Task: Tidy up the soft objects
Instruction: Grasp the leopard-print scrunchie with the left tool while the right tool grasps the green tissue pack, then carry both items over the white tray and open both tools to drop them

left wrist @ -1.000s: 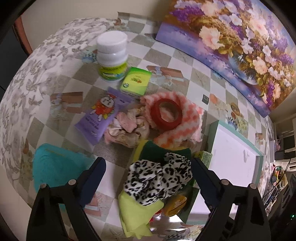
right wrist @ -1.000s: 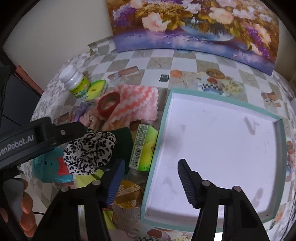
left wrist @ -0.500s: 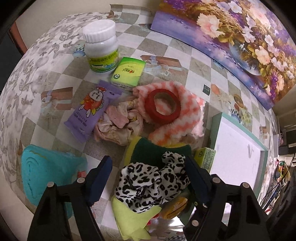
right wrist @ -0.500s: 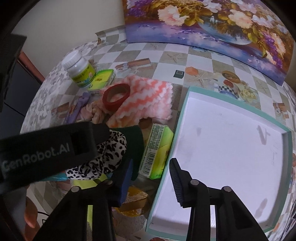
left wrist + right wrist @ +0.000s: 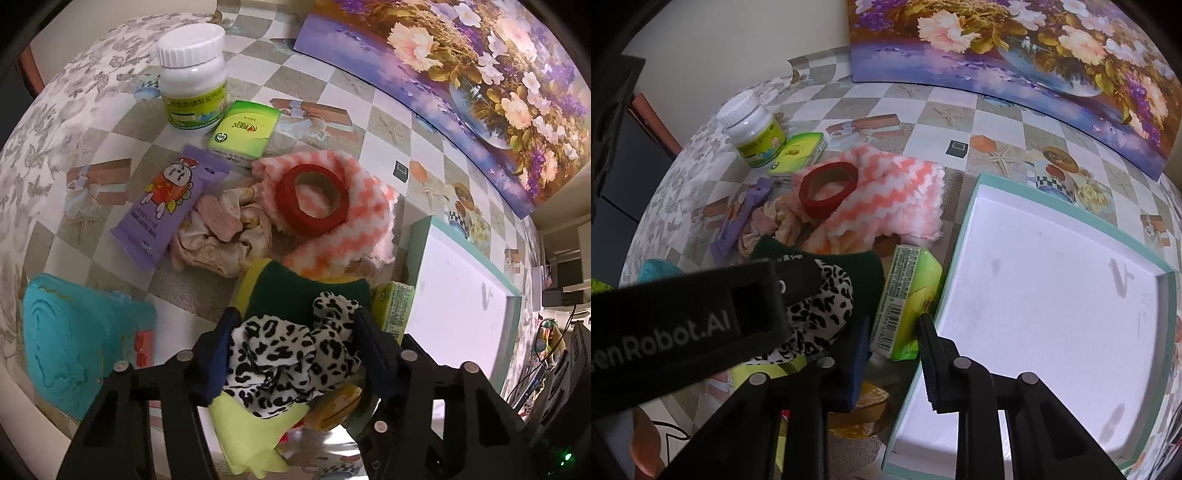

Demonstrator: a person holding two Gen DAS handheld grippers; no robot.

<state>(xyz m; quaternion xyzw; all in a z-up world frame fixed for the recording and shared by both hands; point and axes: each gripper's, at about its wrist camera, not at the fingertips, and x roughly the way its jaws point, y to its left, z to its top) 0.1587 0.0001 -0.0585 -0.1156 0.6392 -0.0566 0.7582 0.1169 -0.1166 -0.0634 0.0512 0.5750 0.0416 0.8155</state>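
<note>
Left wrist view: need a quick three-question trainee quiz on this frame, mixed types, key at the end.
1. True or false: the red tape ring lies on the pink zigzag cloth.
2. What sits between the fingers of the left gripper? A) white bottle B) leopard-print scrunchie C) purple snack packet
3. Fill in: the teal-rimmed tray holds ____ soft objects so far.

Key: 1 true. 2 B, the leopard-print scrunchie; the jaws are closing on it. 3 no.

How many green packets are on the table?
2: one beside the white bottle, one against the tray's edge. Others may be hidden under the pile.
</note>
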